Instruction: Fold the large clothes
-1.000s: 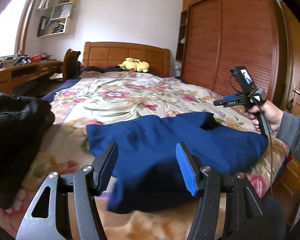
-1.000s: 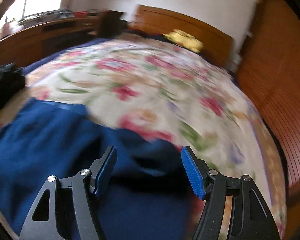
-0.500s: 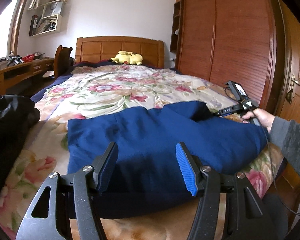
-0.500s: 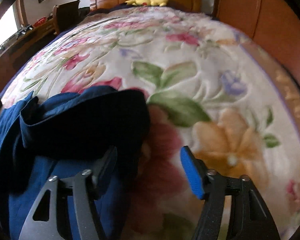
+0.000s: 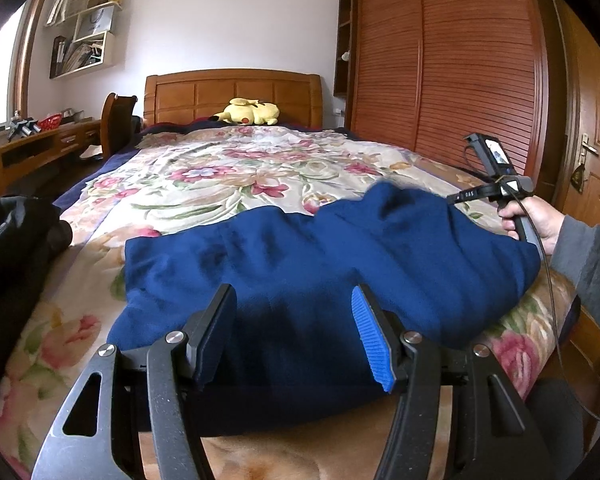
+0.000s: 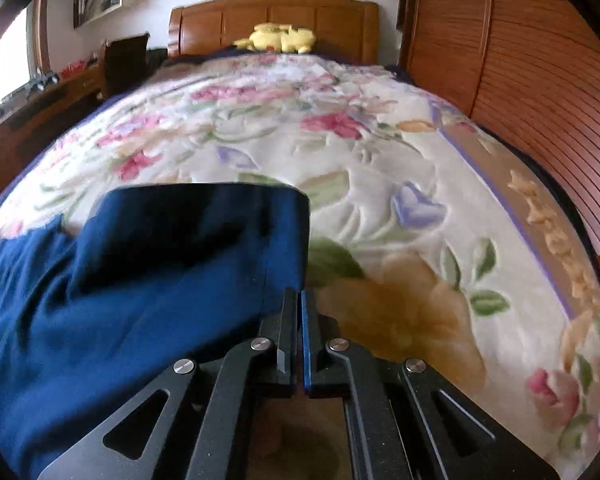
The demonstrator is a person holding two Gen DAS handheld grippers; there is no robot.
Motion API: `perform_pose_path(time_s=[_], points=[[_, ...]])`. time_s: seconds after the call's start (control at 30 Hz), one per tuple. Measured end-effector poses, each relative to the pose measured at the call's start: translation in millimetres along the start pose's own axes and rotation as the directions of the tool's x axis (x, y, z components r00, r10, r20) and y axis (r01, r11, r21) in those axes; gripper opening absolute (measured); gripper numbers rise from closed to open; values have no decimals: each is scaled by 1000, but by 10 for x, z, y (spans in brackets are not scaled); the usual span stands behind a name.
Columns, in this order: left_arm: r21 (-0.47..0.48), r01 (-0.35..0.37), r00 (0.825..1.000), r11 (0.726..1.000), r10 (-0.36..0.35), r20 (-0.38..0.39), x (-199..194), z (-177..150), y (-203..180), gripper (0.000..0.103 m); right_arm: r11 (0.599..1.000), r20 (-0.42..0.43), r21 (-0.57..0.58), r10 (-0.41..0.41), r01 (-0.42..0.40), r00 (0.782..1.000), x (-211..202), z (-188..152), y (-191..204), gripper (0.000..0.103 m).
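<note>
Both tools sat at the near edge of the bed (image 5: 172,184), over a blue garment (image 5: 320,264) spread across the flowered blanket (image 6: 380,152) in the lower half of each frame. In the right wrist view, the right tool (image 6: 301,300) had its jaws pressed together, having just been closing. A raised, doubled-over corner of the garment (image 6: 204,232) stood at centre left, its right edge just above the fingertips. Whether any cloth was caught between the pads, I could not tell; the jaws met at the hem's right edge, and the seam was too blurred to judge.

In the left wrist view, the left tool (image 5: 296,320) had its fingers spread over the garment's near hem, nothing pinched. At right of that frame, a hand (image 5: 536,220) in a grey sleeve (image 5: 588,260) gripped the other tool's handle beside the lifted corner.

The step in hand looked like taking the right corner to begin a fold. To do it well, the pinch should hold the full thickness of the hem, not a single layer. The left tool should then close on the matching corner, so both sides travel together and the fold line lies straight.
</note>
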State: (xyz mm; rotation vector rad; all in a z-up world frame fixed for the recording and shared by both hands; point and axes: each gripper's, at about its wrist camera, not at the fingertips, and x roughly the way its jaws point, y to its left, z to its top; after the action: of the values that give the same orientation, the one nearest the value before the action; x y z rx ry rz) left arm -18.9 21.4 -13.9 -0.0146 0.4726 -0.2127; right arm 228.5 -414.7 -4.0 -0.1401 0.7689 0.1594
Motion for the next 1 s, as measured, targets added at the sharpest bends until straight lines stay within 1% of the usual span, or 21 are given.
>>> perform_pose_path(time_s=[0.03,0.07,0.1,0.13,0.17,0.2,0.23,0.27,0.3,0.4,0.47,0.63,0.77,0.87,0.9,1.0], points=[[-1,0,1000,1000,0,0,9,1,2,61,1000,-21,-4,-30,30,999,31,-16,-6,1],[-2,3,1000,1000,-3,-1,13,2,-3,61,996,-35,-15,-83,83,996,49,-27,-6,1],[-3,6,1000,1000,-6,-3,19,2,-10,61,995,-42,-21,-101,100,994,61,-29,-14,1],[-2,8,1000,1000,-8,-5,25,2,-19,61,998,-45,-12,-67,67,997,53,-22,-37,6],[0,8,1000,1000,-8,-5,30,2,-29,61,999,-46,-3,-47,47,998,16,-26,-60,13],[1,10,1000,1000,-10,-5,37,4,-39,61,998,-40,-6,-55,55,998,-33,-34,-69,32],[2,12,1000,1000,-12,-4,38,3,-52,61,998,-22,-16,-62,61,998,-109,-51,-60,47],[4,16,1000,1000,-16,-4,37,3,-67,61,998,0,-23,-52,52,999,-215,-78,-8,50],[5,19,1000,1000,-19,-3,39,3,-81,61,999,24,-29,-34,34,999,-330,-112,14,50],[6,27,1000,1000,-27,0,44,7,-124,61,998,70,-67,-11,16,997,-638,-272,221,55],[1,34,999,999,-34,1,51,11,-146,61,995,94,-96,19,-10,995,-797,-405,366,55],[7,46,999,999,-46,-3,84,4,-244,61,985,99,-153,97,-81,990,-1025,-741,649,55],[18,42,999,999,-42,-18,123,-15,-298,61,975,78,-186,136,-119,988,-1003,-946,764,55],[22,37,999,999,-36,-30,149,-32,-311,61,977,56,-188,113,-101,992,-967,-1086,761,55],[23,35,999,999,-35,-35,156,-39,-313,61,979,51,-183,105,-94,993,-941,-1138,727,55],[27,26,998,999,-25,-55,191,-61,-311,61,985,33,-129,123,-118,992,-849,-1267,566,59]])
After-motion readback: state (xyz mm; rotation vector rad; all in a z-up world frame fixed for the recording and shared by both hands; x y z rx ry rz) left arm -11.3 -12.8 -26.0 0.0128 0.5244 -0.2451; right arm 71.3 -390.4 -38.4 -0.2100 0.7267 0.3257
